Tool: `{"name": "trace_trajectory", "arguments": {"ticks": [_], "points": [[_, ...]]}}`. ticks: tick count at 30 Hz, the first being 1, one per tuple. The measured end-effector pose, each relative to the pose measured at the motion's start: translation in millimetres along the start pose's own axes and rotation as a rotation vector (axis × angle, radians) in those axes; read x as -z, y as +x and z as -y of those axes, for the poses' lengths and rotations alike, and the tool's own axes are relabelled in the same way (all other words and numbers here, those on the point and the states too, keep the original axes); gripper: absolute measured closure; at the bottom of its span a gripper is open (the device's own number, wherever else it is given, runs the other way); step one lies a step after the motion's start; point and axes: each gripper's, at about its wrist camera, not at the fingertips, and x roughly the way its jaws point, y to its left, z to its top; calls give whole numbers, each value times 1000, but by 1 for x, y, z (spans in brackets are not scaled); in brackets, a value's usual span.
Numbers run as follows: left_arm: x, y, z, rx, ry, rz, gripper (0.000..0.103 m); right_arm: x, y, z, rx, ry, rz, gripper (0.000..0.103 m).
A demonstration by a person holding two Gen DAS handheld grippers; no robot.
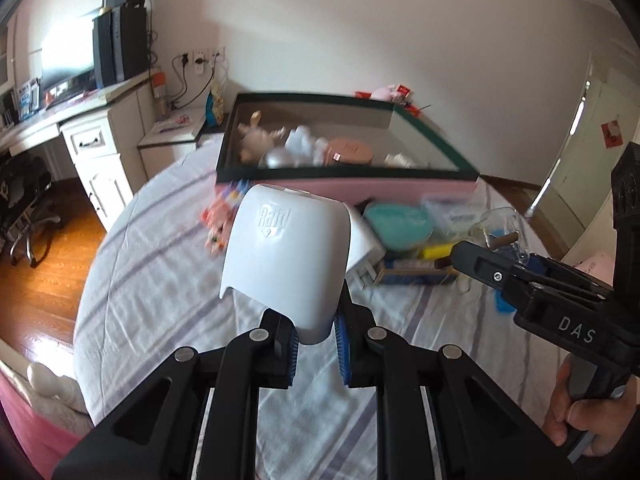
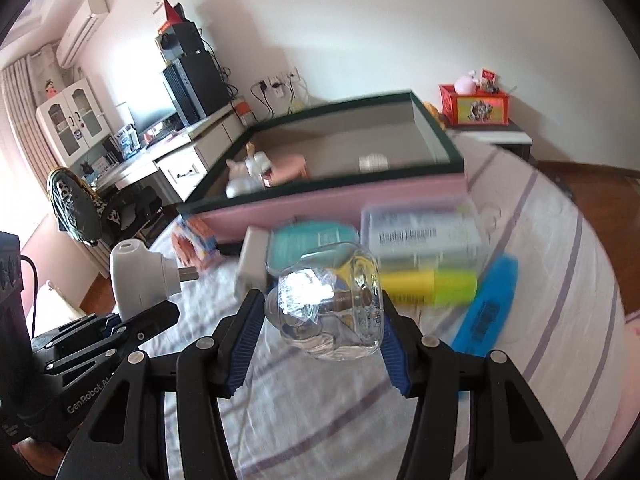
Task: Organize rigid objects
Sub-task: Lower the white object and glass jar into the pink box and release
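Observation:
My left gripper (image 1: 315, 344) is shut on a white Raid plug-in device (image 1: 284, 256) and holds it above the striped bed; it also shows in the right wrist view (image 2: 138, 276). My right gripper (image 2: 320, 328) is shut on a clear glass jar (image 2: 330, 304), also seen from the left wrist view (image 1: 500, 232). A pink box with a dark green rim (image 1: 348, 188) stands on the bed beyond both grippers, holding a plush toy (image 1: 256, 138), a pink round item (image 1: 352, 152) and other things.
On the bed in front of the box lie a teal case (image 2: 316, 244), a yellow item (image 2: 432, 286), a blue flat item (image 2: 486, 304), a white labelled box (image 2: 420, 234) and a small colourful toy (image 1: 220, 216). A white desk (image 1: 100, 136) stands left.

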Motion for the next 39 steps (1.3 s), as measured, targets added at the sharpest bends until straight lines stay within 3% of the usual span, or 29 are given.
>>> {"name": "trace_trajectory", "arguments": {"ticks": [6, 11, 18, 24, 26, 28, 30, 32, 39], "points": [[-58, 6, 17, -4, 74, 80, 88, -49, 0, -2, 9, -42, 73, 47], [-99, 49, 17, -29, 92, 51, 88, -89, 30, 7, 24, -49, 73, 47], [-115, 106, 9, -64, 83, -30, 88, -110, 88, 29, 62, -34, -5, 47], [-113, 110, 9, -76, 89, -5, 85, -106, 112, 34, 55, -46, -34, 45], [-112, 108, 10, -103, 88, 0, 77, -105, 109, 34, 42, -40, -26, 32], [-110, 100, 9, -117, 79, 22, 68, -105, 101, 33, 33, -39, -6, 28], [-109, 84, 5, -134, 46, 56, 48, -105, 86, 32, 46, -29, 19, 24], [-105, 64, 0, -137, 18, 97, 18, -105, 69, 34, 38, -5, 47, 23], [-70, -26, 8, -171, 11, 256, 2, -80, -8, 10, 11, -10, 132, 19]]}}
